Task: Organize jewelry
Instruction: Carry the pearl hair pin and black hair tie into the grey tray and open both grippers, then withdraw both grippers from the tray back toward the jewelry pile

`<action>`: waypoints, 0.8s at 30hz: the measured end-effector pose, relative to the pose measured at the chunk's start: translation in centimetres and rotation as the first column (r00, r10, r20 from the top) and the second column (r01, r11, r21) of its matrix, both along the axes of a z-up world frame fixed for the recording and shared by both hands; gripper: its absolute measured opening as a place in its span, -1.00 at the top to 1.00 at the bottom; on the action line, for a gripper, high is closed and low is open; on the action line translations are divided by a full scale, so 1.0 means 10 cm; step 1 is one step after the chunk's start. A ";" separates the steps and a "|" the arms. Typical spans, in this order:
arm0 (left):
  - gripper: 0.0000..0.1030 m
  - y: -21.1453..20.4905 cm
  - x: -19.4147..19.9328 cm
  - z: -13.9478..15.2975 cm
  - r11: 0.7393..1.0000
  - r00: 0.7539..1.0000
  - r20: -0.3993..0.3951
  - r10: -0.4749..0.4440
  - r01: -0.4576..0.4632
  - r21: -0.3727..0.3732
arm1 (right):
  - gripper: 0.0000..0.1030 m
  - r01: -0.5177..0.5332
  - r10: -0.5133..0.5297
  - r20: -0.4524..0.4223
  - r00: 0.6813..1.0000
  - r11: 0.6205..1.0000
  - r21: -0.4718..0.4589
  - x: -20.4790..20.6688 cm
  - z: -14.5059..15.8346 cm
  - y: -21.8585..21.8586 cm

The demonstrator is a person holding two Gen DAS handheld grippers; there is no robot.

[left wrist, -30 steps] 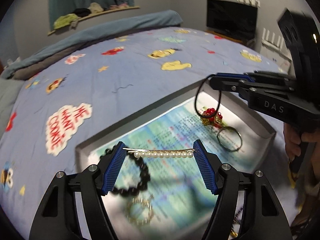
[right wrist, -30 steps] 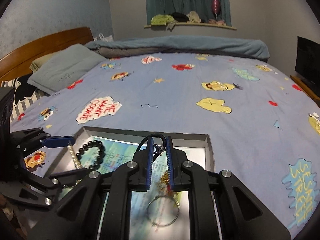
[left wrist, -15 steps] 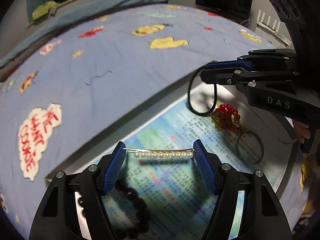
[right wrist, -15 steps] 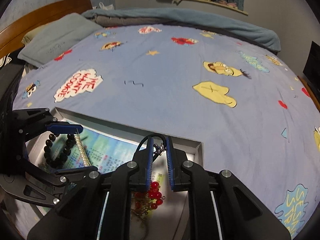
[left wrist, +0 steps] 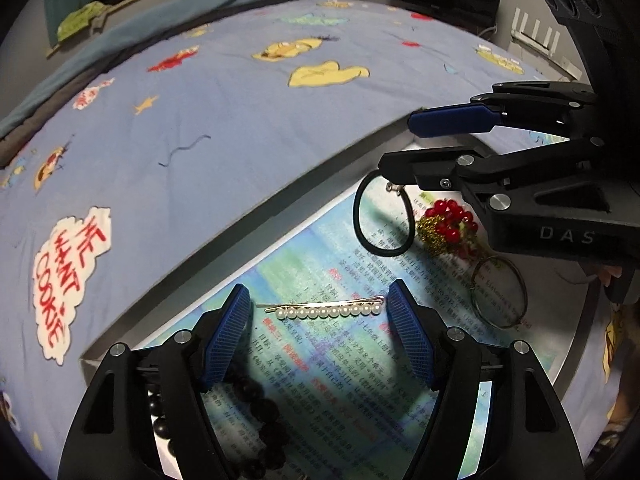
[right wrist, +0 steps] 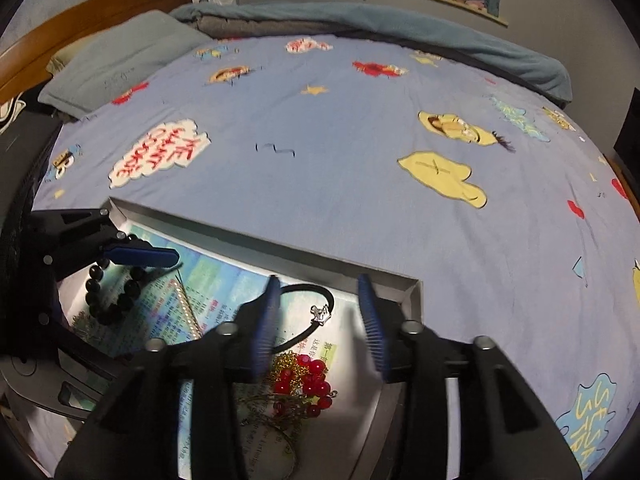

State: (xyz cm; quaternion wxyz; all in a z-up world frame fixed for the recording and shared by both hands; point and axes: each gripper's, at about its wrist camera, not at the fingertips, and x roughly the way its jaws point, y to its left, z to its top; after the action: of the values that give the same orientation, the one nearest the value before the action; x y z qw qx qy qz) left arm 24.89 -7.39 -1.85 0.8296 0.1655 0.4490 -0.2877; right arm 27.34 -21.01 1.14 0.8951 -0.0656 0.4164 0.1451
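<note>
A grey tray (left wrist: 256,208) lined with printed paper lies on the bed. My left gripper (left wrist: 318,314) is open; the pearl hair pin (left wrist: 326,310) lies between its fingertips with small gaps at both ends, over the paper. My right gripper (right wrist: 322,320) is open above the tray's far right corner. A black hair tie (right wrist: 316,298) with a small metal charm lies on the paper between its fingers; it also shows in the left wrist view (left wrist: 382,218). A red bead cluster (left wrist: 448,226), a wire ring (left wrist: 498,294) and a black bead bracelet (left wrist: 256,404) lie in the tray.
The tray sits on a blue cartoon-print bedsheet (right wrist: 320,140). A grey pillow (right wrist: 120,60) and a wooden headboard (right wrist: 80,24) are at the far left. A folded blue blanket (right wrist: 400,24) lies along the far edge.
My right gripper opened and let go of the black hair tie, which now lies in the tray. Both grippers dropped lower over the tray. My left gripper widened slightly around the pearl pin.
</note>
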 end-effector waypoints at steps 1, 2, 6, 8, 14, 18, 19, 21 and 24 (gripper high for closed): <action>-0.41 0.01 -0.04 0.03 1.000 1.000 0.016 0.003 -0.003 0.000 | 0.12 0.004 -0.004 0.006 1.000 1.000 0.007 -0.02 0.03 -0.02; -0.41 0.02 -0.07 0.06 1.000 1.000 0.024 0.005 -0.005 0.000 | 0.12 0.008 -0.008 0.011 1.000 1.000 0.012 -0.05 0.05 -0.03; -0.42 0.10 -0.24 0.20 1.000 0.998 0.062 0.023 -0.021 -0.022 | 0.09 0.029 -0.030 0.036 0.999 1.000 0.009 -0.22 0.18 -0.10; -0.43 0.16 -0.35 0.30 0.998 0.996 0.078 0.041 -0.037 -0.045 | 0.09 0.037 -0.038 0.046 0.998 0.999 0.013 -0.32 0.27 -0.15; -0.51 0.35 -0.68 0.55 0.992 0.990 0.113 0.087 -0.075 -0.103 | -0.07 0.047 -0.047 0.083 0.995 0.999 0.009 -0.66 0.49 -0.20; -0.56 0.46 -0.89 0.68 0.987 0.984 0.129 0.120 -0.104 -0.123 | -0.38 0.045 -0.045 0.103 0.994 0.999 0.006 -0.89 0.58 -0.18; -0.57 0.50 -0.94 0.71 0.985 0.982 0.133 0.133 -0.116 -0.126 | -0.40 0.046 -0.047 0.116 0.992 0.999 0.010 -0.98 0.61 -0.18; -0.64 0.56 -0.99 0.76 0.980 0.977 0.138 0.161 -0.142 -0.137 | -0.42 0.049 -0.050 0.123 0.991 0.999 0.014 -1.08 0.64 -0.17; -0.76 0.69 -1.12 0.83 0.967 0.967 0.139 0.213 -0.188 -0.174 | -0.51 0.047 -0.049 0.128 0.991 0.999 0.022 -1.26 0.68 -0.14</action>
State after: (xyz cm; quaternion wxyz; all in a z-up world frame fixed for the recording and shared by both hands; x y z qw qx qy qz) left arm 13.66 -0.45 6.50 0.8978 0.0744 0.3725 -0.2230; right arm 14.72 -22.46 7.91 0.9239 -0.0565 0.3578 0.1230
